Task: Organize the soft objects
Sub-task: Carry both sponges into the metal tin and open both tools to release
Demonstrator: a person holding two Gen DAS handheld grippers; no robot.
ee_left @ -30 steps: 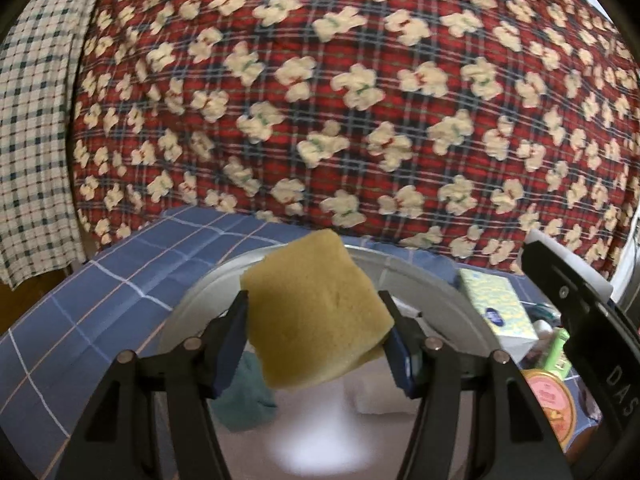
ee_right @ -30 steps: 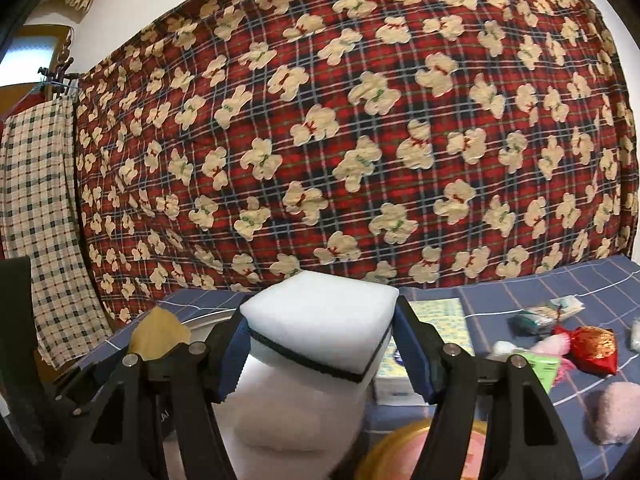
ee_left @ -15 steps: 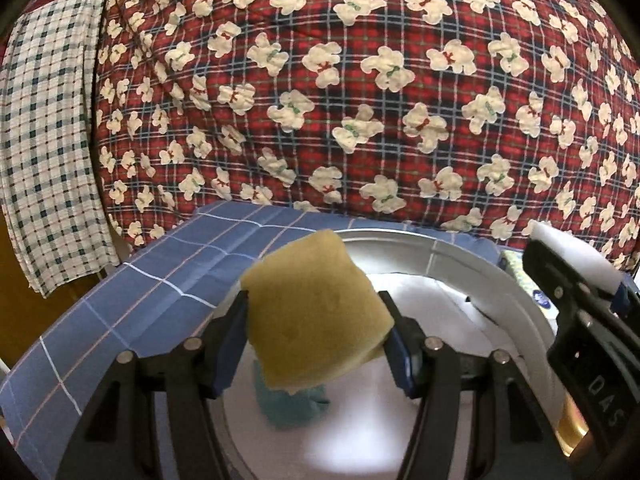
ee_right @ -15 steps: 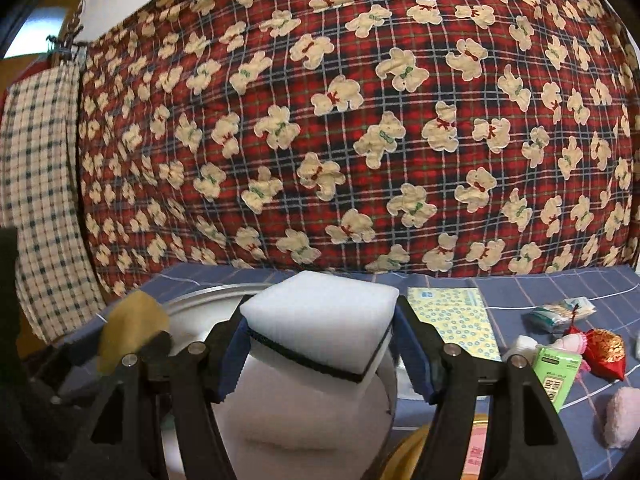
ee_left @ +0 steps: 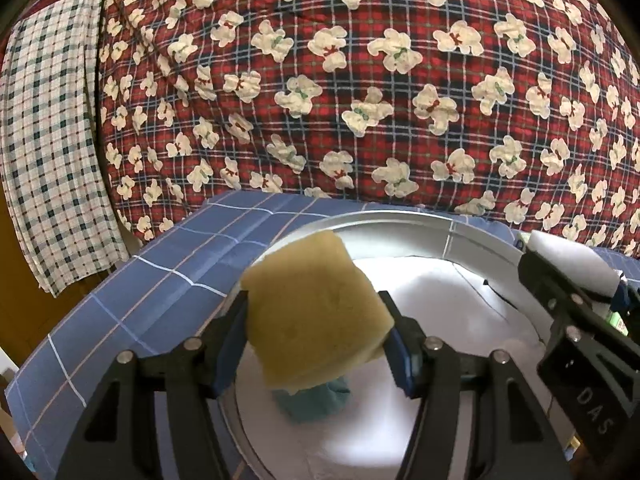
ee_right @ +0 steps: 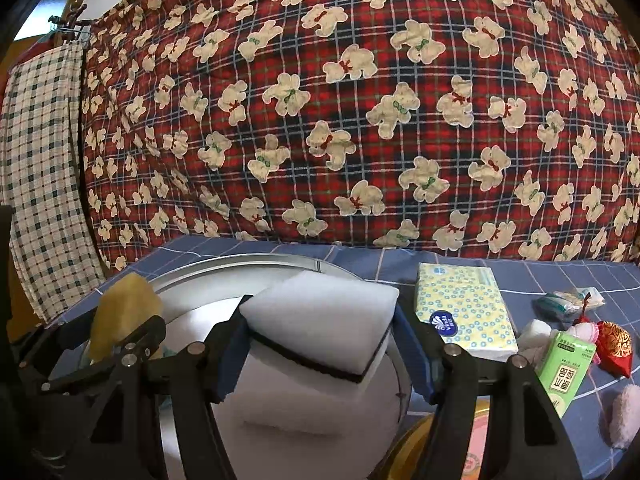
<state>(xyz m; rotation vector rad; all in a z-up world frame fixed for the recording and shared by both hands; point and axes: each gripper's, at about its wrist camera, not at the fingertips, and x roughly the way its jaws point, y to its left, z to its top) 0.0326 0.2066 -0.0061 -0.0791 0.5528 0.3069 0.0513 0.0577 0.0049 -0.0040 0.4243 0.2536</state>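
Observation:
My left gripper (ee_left: 316,344) is shut on a yellow sponge (ee_left: 312,304), held above a round metal basin (ee_left: 384,220) lined in white. A teal cloth (ee_left: 316,400) lies in the basin under the sponge. My right gripper (ee_right: 320,344) is shut on a white sponge with a dark band (ee_right: 320,328), over the basin's (ee_right: 240,260) right part. In the left wrist view the right gripper (ee_left: 576,308) with its white sponge (ee_left: 568,260) shows at the right edge. The right wrist view shows the yellow sponge (ee_right: 124,308) and the left gripper (ee_right: 120,344) at the left.
A blue checked cloth (ee_left: 140,300) covers the table. Right of the basin lie a yellow tissue pack (ee_right: 464,312), a green tissue pack (ee_right: 564,368), a red pouch (ee_right: 616,344), a pink fluffy item (ee_right: 624,416) and small wrapped things (ee_right: 568,300). A red bear-print blanket (ee_right: 360,100) hangs behind.
Both grippers have tipped down toward the basin, which now fills more of each view; the teal cloth has come into plain sight under the yellow sponge. Both grips are unchanged.

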